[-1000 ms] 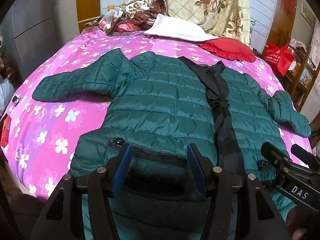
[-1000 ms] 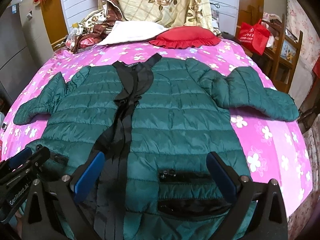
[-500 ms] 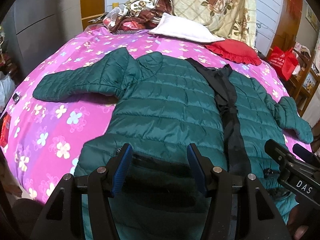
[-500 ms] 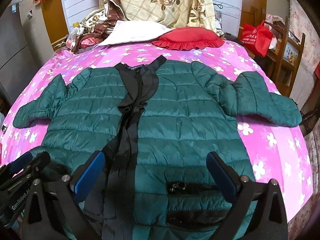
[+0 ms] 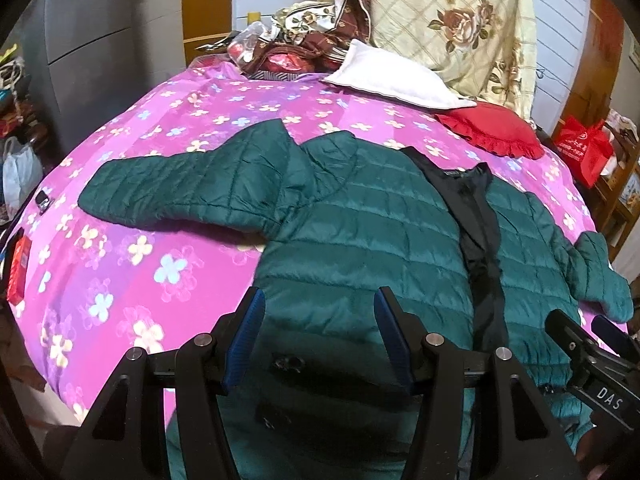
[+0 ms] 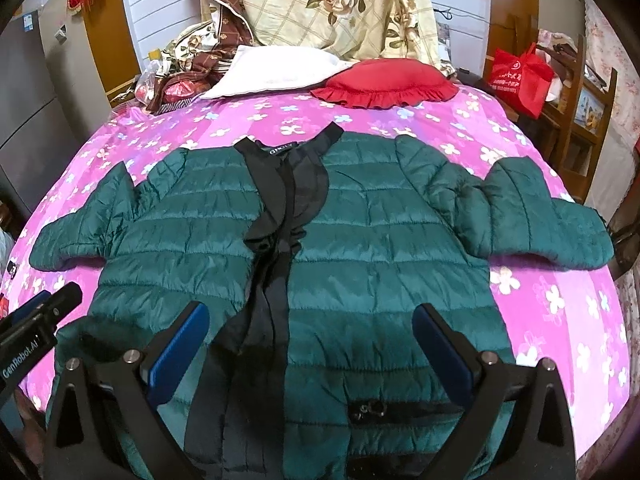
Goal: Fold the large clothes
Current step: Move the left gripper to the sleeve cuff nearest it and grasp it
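- Jacket [image 6: 360, 248], dark green quilted puffer, lay face up and spread flat across the middle of the bed [image 6: 560, 312], hem hanging at the near edge, collar toward the far edge.
- Black front placket [image 6: 280, 240] ran down the centre; both sleeves were out sideways, the left sleeve [image 5: 188, 192] toward the bed's left edge, the right sleeve [image 6: 532, 220] reaching its right edge.
- My left gripper [image 5: 318, 340] hovered over the hem, jaws partly apart, nothing between the pads, no fabric pinched.
- My right gripper [image 6: 312, 356] sat over the hem by the placket, jaws wide, empty too.
- Step, as I judged it: pre-fold, jacket laid out, no fold made yet.
- Next move probably called for picking a sleeve or side edge and bringing it across the body; I'd need a firm pinch since the slick padded shell looked likely to slip and spring back.
- Zip pocket pulls [image 6: 370, 406] near the hem could snag the pads.
- Clutter at the far edge: white pillow [image 6: 276, 68], red ruffled cushion [image 6: 384, 78], floral quilt [image 6: 340, 4] piled behind; all well apart from the collar.
- Red bag [image 6: 520, 76] stood off the bed's far right corner, not in the way.
- Small dark item [image 5: 42, 200] lay at the left edge, just beyond the left cuff; couldn't tell what it was.
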A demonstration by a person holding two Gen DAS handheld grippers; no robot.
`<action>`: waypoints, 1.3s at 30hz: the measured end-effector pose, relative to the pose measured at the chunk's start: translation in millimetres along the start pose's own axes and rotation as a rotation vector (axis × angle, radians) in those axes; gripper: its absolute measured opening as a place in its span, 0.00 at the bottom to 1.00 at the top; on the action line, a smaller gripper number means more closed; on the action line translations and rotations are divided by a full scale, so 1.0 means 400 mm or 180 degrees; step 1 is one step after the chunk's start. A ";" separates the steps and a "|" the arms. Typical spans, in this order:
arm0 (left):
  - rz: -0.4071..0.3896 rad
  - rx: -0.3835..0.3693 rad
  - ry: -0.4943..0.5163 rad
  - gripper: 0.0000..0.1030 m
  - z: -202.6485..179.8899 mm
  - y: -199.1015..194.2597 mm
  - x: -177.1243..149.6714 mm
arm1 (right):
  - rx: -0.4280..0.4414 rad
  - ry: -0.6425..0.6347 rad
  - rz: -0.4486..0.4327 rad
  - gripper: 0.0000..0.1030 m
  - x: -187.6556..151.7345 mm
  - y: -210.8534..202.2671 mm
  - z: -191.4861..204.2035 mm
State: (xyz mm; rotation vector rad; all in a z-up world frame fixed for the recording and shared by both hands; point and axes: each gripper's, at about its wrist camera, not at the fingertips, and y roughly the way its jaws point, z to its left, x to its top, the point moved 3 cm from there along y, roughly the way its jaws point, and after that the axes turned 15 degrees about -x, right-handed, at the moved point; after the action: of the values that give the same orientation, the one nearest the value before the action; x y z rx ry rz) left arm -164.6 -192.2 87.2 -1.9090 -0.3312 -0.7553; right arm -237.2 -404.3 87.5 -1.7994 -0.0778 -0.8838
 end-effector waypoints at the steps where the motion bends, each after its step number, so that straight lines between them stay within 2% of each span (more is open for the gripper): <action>1: 0.0006 0.0011 -0.0006 0.28 0.005 0.003 0.003 | 0.0006 0.0004 0.0001 1.00 0.003 0.003 0.001; 10: 0.0028 0.0118 -0.0163 0.28 0.084 0.026 0.041 | -0.0007 -0.0030 0.0064 1.00 0.022 0.042 0.017; 27: -0.0104 0.0699 -0.0571 0.28 0.359 0.040 0.125 | 0.0038 -0.0126 0.0153 1.00 0.027 0.101 0.072; 31: -0.0104 0.0692 -0.0845 0.28 0.453 0.047 0.141 | 0.0041 -0.0159 0.0137 1.00 0.026 0.101 0.079; 34: -0.0165 0.0684 -0.1172 0.28 0.544 0.045 0.147 | 0.0046 -0.0151 0.0123 1.00 0.028 0.100 0.080; 36: -0.0269 0.0695 -0.1434 0.28 0.612 0.040 0.150 | 0.0053 -0.0148 0.0126 1.00 0.028 0.101 0.080; 39: -0.0459 0.0874 -0.1744 0.28 0.706 0.029 0.154 | 0.0069 -0.0156 0.0155 1.00 0.027 0.105 0.081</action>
State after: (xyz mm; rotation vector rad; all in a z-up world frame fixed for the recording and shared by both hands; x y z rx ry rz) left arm -10.3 47.2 35.9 -1.8126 -0.8729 -0.2434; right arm -193.6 -398.5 56.2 -1.7956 -0.0744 -0.8014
